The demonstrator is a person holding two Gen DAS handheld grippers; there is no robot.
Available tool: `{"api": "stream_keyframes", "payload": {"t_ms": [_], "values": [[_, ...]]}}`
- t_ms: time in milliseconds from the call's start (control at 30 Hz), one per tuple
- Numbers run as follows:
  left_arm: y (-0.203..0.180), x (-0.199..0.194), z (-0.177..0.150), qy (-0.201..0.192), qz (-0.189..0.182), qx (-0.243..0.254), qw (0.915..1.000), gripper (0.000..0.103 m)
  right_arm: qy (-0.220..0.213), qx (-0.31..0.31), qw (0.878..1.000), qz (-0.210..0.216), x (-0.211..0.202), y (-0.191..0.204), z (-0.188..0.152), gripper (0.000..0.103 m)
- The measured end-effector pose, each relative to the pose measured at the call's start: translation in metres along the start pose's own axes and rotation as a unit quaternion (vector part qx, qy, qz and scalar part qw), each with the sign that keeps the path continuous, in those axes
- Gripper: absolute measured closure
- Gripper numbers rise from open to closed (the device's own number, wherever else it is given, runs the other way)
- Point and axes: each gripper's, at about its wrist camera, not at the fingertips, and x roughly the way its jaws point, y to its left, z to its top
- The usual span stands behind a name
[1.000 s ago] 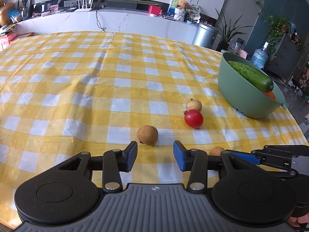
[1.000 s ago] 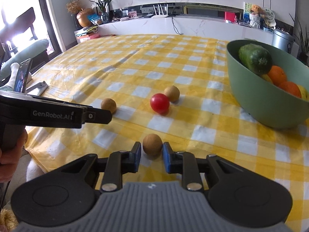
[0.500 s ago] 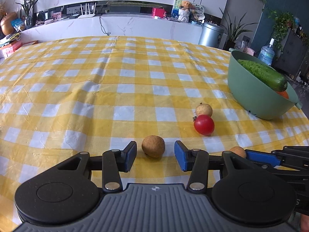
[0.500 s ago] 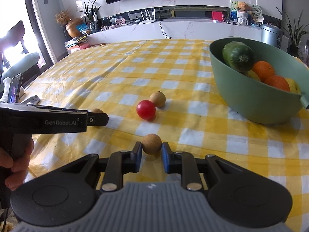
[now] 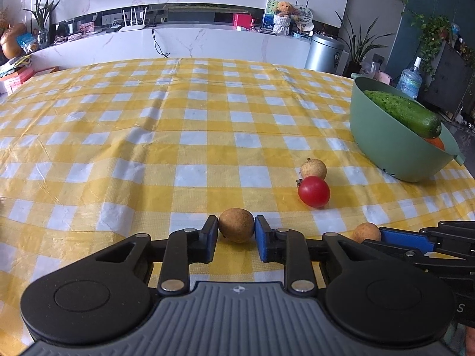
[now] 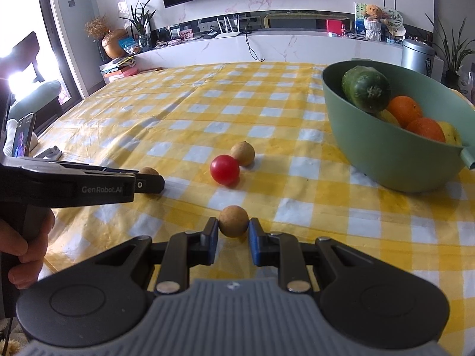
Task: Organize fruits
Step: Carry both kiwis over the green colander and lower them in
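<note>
A small brown round fruit (image 5: 236,222) lies on the yellow checked tablecloth (image 5: 148,136) between the blue pads of my left gripper (image 5: 236,233); its jaws are closing and the pads press on the fruit. My right gripper (image 6: 233,233) is shut on a second brown fruit (image 6: 233,219), which also rests on the cloth. Each gripper shows from the side in the other's view: right gripper (image 5: 394,234), left gripper (image 6: 148,182). Farther on lie a red tomato (image 5: 314,191) and a third brown fruit (image 5: 313,168), touching each other.
A green bowl (image 6: 386,154) stands at the right with a cucumber (image 6: 366,89) and oranges (image 6: 405,109) in it. A phone (image 6: 23,135) leans at the table's left edge. A hand (image 6: 26,249) holds the left gripper's handle.
The left gripper moved forward around the brown fruit and its jaws closed onto it. The right gripper kept its grip on the other brown fruit.
</note>
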Motion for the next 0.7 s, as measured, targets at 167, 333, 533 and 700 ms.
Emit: {"api": "stream_keyframes", "payload": {"t_ms": [167,333,533,700], "values": [[-0.008,-0.015,0.003,-0.013,-0.006,0.004,0.9999,0.074,-0.011,0.005,1.000,0.001,-0.007,-0.002,0.000,0.085],[-0.024,-0.031,0.008,-0.026,-0.016,0.017,0.9994,0.074,-0.035,0.010,0.999,-0.003,-0.020,-0.003,0.001,0.085],[-0.048,-0.050,0.015,-0.046,-0.033,0.035,0.9978,0.074,-0.067,0.019,0.997,-0.021,-0.042,-0.012,0.004,0.085],[-0.066,-0.061,0.023,-0.059,-0.047,0.047,0.9961,0.074,-0.088,0.034,0.995,-0.043,-0.062,-0.026,0.008,0.085]]}}
